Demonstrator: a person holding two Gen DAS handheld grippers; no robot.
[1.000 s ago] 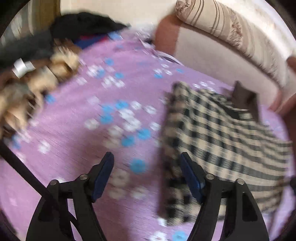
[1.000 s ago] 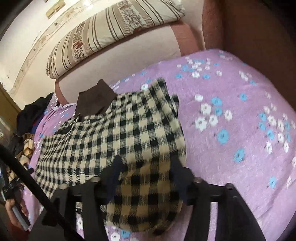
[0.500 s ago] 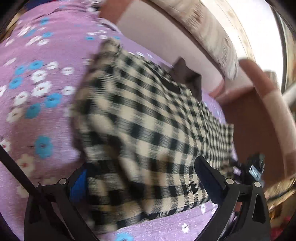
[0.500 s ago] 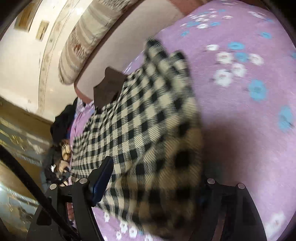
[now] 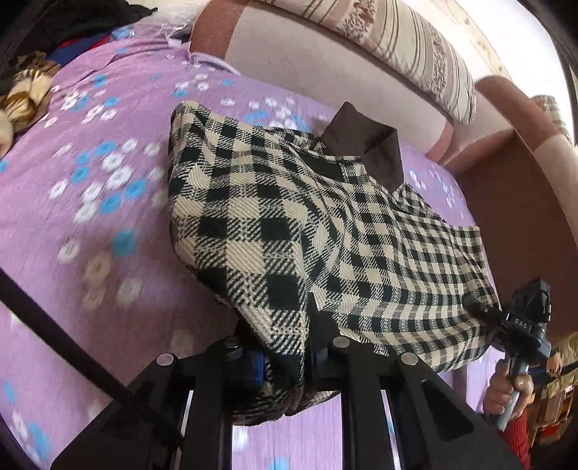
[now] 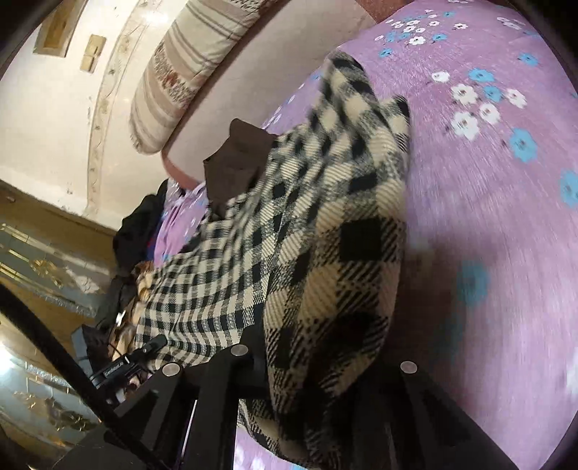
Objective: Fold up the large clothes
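Note:
A black-and-cream checked garment [image 5: 289, 224] with a dark brown collar [image 5: 365, 144] lies on a purple flowered bedspread [image 5: 90, 202]. My left gripper [image 5: 285, 356] holds the near left corner: its jaws are closing with the cloth pinched between them and bunched over the fingers. My right gripper [image 6: 318, 361] is closing on the near right corner, and the checked garment [image 6: 325, 253] drapes over its fingers and hides the pads. From the left wrist, the right gripper [image 5: 523, 318] shows at the garment's far corner, held by a hand [image 5: 505, 390]. The edge between both grippers is lifted and taut.
A cream and brown padded headboard [image 5: 325, 61] with a striped pillow [image 5: 397, 47] on top runs behind the bed. A pile of dark clothes [image 5: 72, 25] and a tan furry item [image 5: 25, 94] lie at the bed's far left. Gilded furniture [image 6: 43, 274] stands beyond the bed.
Both grippers were open over the garment's near corners; now both have closed on the cloth. The near edge has risen off the bedspread and stretched between them.

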